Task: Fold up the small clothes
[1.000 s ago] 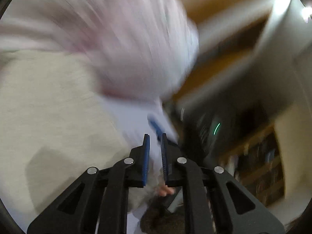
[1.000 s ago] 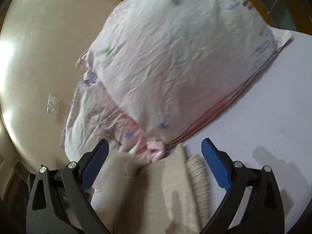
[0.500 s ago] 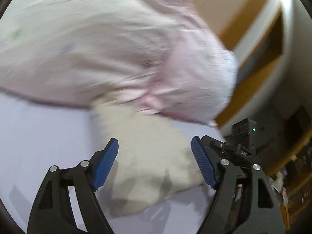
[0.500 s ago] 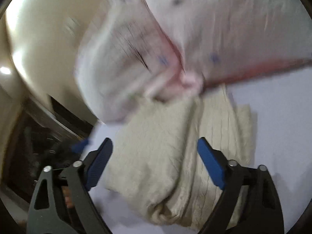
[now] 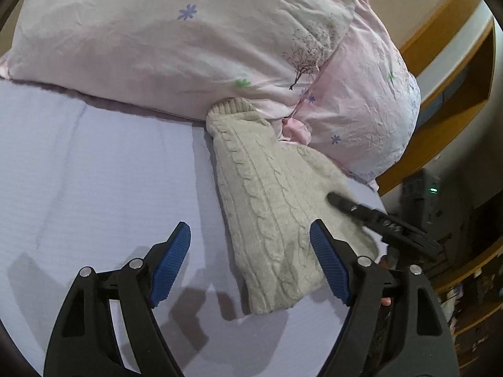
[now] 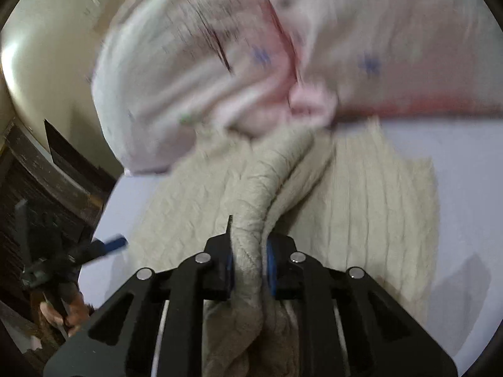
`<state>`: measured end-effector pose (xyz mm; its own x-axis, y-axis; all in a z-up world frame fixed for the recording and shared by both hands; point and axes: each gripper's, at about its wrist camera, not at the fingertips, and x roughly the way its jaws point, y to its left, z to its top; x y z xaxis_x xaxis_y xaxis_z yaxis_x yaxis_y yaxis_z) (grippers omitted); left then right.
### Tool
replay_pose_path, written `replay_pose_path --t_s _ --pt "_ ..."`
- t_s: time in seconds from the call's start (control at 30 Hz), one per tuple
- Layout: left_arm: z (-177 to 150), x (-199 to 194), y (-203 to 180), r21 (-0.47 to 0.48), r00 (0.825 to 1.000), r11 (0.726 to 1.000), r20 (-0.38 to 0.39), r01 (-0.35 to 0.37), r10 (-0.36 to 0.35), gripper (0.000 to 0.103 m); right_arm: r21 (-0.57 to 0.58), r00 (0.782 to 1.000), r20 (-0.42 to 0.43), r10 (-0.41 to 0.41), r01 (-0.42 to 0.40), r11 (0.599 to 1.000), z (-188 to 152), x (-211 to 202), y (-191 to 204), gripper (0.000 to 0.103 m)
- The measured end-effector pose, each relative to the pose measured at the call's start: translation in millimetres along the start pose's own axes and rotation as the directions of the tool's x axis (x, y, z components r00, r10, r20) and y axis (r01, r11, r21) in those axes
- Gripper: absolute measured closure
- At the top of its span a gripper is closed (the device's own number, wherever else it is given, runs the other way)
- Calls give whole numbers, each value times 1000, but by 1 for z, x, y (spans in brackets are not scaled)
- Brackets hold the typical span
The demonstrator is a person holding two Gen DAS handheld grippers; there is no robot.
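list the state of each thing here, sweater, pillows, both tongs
cream knit sweater: folded narrow on the bed sheet, top end tucked against the pillows, one fold pinched up
left tongs: open, holding nothing, above the sweater's near end
right tongs: shut on a raised fold of the sweater
floral pillows: stacked at the head of the bed

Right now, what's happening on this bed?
A person with a handheld gripper in each hand is folding a cream cable-knit sweater on a lavender sheet, beside floral pillows. The right gripper is shut on a bunched fold of the sweater. The left gripper is open, holding nothing.
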<state>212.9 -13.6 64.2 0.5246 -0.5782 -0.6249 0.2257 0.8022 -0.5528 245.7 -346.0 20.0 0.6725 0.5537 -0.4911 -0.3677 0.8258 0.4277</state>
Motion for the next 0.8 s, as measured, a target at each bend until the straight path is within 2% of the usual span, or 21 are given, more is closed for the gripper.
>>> replay_pose_path --t_s 0.1,0.17,0.2,0.27,0.3,0.33,0.37,0.4,0.43,0.47,0.6,0.7,0.77,0.8 --pt "3 2 1 -38 999 998 12 44 -44 18 -2 989 147 -18 18 1000 10 -46 4 88" --pt "4 8 -3 -38 998 997 2 66 -66 16 29 976 202 -82 78 997 8 -73 -11 88" --pt "4 13 -6 -28 997 997 -13 76 -76 15 60 971 197 -137 127 990 4 -77 -23 87" --pt "4 28 -15 -6 995 997 -51 81 -81 15 131 962 107 -251 237 963 -7 -66 -54 82" --pt "3 35 -19 2 995 997 -68 78 -77 15 165 962 53 -268 256 952 -12 -59 -67 72" --pt "3 46 -23 11 994 998 -90 68 -67 15 201 964 22 -267 257 945 -15 -55 -77 54" --pt "3 53 -26 14 993 998 -106 60 -58 15 257 973 13 -232 221 941 -20 -55 -89 45" --pt "2 61 -29 17 991 998 -127 53 -50 15 290 980 21 -200 185 939 -22 -58 -97 31" --pt "1 67 -31 18 989 999 -143 50 -46 15 299 985 30 -172 155 941 -22 -61 -101 25" --pt "0 74 -33 17 986 999 -162 48 -44 14 297 987 26 -158 144 944 -23 -62 -102 25" --pt "-1 81 -38 11 987 998 -150 59 -57 11 287 990 -44 -132 139 948 -24 -41 -99 22" --pt "-4 86 -42 6 988 998 -140 67 -66 7 273 993 -31 -115 119 955 -30 -43 -96 20" --pt "-8 97 -47 24 986 998 -162 49 -45 7 265 996 -31 -80 86 961 -32 -41 -94 33" --pt "-11 99 -51 45 987 998 -154 44 -37 6 267 998 -38 -49 57 962 -34 -39 -91 47"
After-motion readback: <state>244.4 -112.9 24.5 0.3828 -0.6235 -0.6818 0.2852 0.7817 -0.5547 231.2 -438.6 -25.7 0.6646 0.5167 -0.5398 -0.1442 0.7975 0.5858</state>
